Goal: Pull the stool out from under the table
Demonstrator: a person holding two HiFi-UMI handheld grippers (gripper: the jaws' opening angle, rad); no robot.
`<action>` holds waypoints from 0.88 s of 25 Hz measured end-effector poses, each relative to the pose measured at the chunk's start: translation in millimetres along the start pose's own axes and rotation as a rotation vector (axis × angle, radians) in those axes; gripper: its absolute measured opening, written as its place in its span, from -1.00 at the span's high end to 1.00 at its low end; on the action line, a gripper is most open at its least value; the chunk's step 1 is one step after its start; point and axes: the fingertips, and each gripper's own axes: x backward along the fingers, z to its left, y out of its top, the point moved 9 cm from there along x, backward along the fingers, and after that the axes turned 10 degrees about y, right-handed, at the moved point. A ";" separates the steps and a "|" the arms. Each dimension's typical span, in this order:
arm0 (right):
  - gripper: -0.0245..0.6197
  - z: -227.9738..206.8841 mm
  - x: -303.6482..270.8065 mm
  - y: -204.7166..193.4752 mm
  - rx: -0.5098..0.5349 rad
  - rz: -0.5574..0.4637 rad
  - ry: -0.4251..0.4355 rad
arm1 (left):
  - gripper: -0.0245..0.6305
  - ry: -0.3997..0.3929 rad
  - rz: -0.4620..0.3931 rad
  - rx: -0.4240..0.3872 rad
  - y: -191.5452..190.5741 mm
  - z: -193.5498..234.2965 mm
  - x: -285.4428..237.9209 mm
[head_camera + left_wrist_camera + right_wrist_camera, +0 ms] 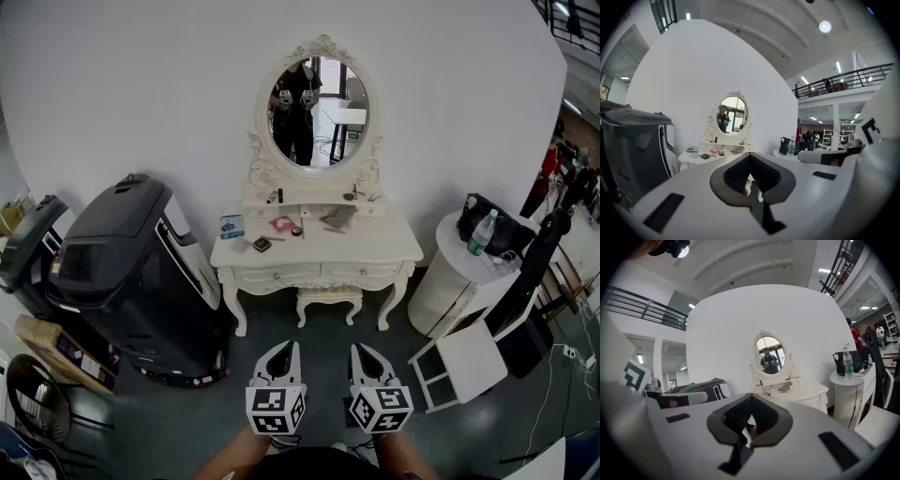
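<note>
A small white stool (328, 298) with carved legs is tucked under the white dressing table (375, 246), between the table's legs. The table carries an oval mirror (319, 112) and several small items. My left gripper (284, 349) and right gripper (364, 351) hang side by side low in the head view, a short way in front of the stool and touching nothing. Both are shut and hold nothing. In the left gripper view the left gripper (751, 180) points at the table (693, 157). In the right gripper view the right gripper (747, 420) does too. Both hide the stool.
A large black machine (141, 272) stands close to the table's left. On the right are a round white side table (450, 281) with a black bag and a bottle, and a white chair (469, 361). Dark floor lies between me and the stool.
</note>
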 end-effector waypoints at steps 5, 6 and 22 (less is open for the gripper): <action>0.92 -2.5 -2.7 -2.3 -0.006 -0.001 -0.022 | 0.93 -0.028 0.037 0.063 -2.2 3.2 -6.3; 0.92 -3.0 -2.9 -3.4 -0.012 0.000 -0.024 | 0.93 -0.027 0.037 0.062 -1.8 3.2 -6.9; 0.91 -27.2 6.7 -2.8 0.037 0.007 -0.022 | 0.93 -0.039 0.047 0.030 -6.4 -33.3 -20.3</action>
